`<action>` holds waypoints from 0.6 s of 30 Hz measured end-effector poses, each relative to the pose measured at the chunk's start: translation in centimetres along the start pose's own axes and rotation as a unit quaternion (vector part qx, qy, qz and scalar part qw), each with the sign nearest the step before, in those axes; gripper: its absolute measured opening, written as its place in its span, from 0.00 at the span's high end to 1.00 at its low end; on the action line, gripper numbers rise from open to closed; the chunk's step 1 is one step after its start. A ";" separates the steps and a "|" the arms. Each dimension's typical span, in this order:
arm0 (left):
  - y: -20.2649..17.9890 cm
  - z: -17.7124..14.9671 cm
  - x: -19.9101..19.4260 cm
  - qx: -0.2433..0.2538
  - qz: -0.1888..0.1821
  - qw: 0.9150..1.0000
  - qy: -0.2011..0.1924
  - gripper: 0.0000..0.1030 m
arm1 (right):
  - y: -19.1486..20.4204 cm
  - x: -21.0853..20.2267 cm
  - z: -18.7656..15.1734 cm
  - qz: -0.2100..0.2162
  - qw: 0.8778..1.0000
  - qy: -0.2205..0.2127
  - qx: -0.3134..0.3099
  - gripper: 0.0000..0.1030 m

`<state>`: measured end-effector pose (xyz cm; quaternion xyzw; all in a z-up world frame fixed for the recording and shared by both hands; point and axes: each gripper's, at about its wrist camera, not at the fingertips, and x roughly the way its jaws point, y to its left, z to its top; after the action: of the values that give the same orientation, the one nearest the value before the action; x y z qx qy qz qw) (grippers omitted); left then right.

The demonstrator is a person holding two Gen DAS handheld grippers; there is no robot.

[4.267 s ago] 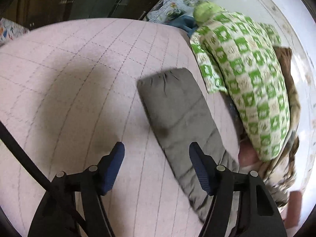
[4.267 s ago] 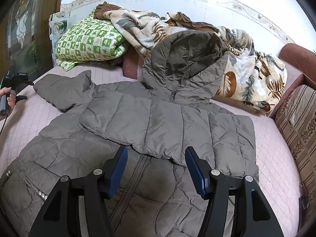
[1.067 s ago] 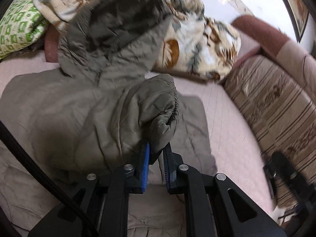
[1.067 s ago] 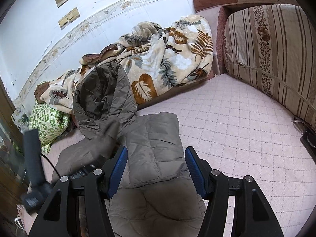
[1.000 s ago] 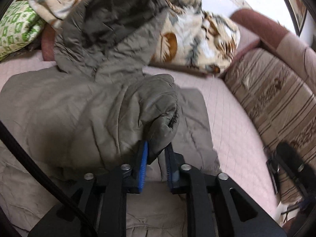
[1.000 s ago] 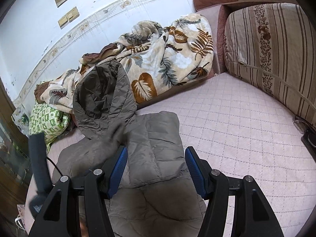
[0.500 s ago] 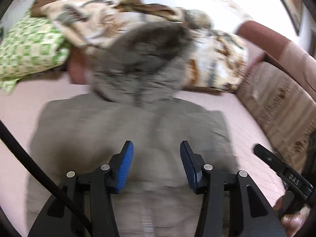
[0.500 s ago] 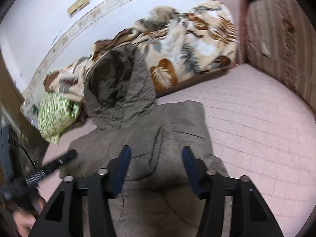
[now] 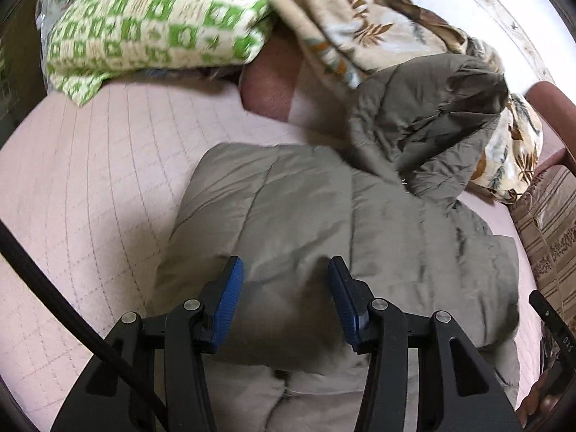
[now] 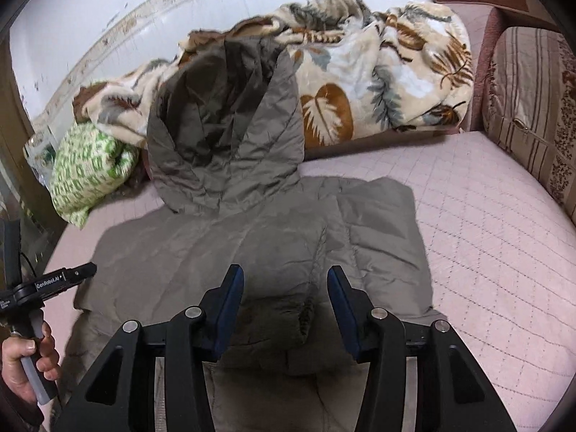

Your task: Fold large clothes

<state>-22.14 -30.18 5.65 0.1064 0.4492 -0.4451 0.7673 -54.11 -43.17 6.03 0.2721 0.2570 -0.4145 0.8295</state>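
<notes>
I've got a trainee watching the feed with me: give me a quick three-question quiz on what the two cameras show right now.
1. True or false: the left gripper is clamped on the jacket.
2. What does the jacket's hood lean against? A) the leaf-print blanket B) the striped cushion C) the green checked pillow
3. Fill in: both sleeves lie folded ____ the jacket's body.

Key
1. False: its jaws are apart, with nothing between the fingers.
2. A
3. Across; the right gripper hangs open above them.
</notes>
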 end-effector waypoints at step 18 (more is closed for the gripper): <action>0.8 -1.7 2.8 -0.003 -0.005 1.000 0.017 0.49 | -0.1 5.5 -2.6 -0.048 0.994 0.096 -0.032 0.45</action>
<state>-21.95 -30.37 2.33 0.1095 0.4644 -0.4459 0.7573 -51.86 -44.54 0.51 0.2711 0.3616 -0.4177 0.7882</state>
